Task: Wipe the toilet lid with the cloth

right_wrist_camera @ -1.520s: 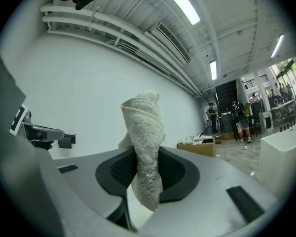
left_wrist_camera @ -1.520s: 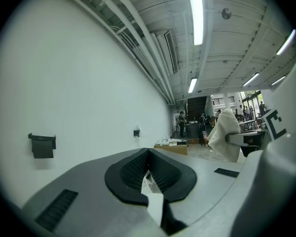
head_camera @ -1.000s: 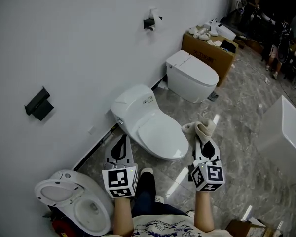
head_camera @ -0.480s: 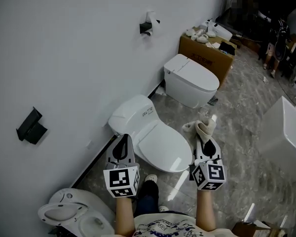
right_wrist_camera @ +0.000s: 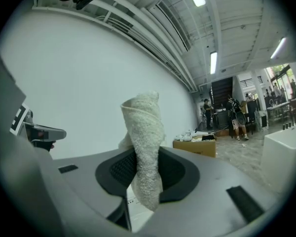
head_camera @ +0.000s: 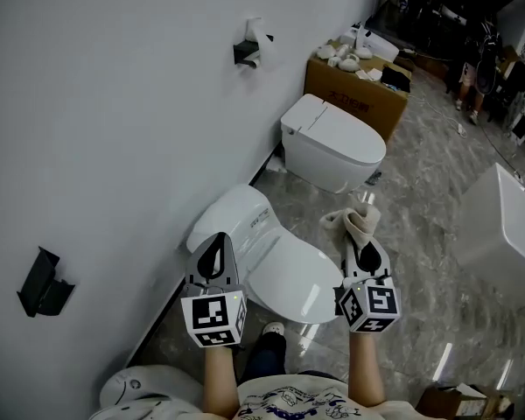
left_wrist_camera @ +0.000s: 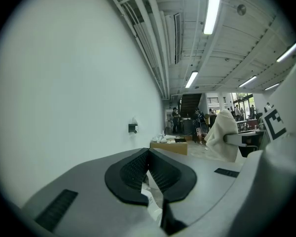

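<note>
A white toilet with its lid [head_camera: 284, 269] down stands against the wall, just ahead of both grippers in the head view. My right gripper [head_camera: 365, 250] is shut on a cream cloth [head_camera: 353, 224], which sticks up rolled between the jaws [right_wrist_camera: 144, 157], to the right of the lid and above the floor. My left gripper [head_camera: 212, 256] is held over the lid's left edge with its jaws together and nothing between them [left_wrist_camera: 149, 174].
A second white toilet [head_camera: 332, 143] stands farther along the wall, with a cardboard box [head_camera: 359, 90] behind it. Another open toilet [head_camera: 153, 392] is at my lower left. A white cabinet [head_camera: 507, 234] is at the right. A paper holder [head_camera: 248, 51] hangs on the wall.
The view has moved forward along the wall: the near toilet has come closer under the grippers. Both grippers keep their pose, the cloth still held.
</note>
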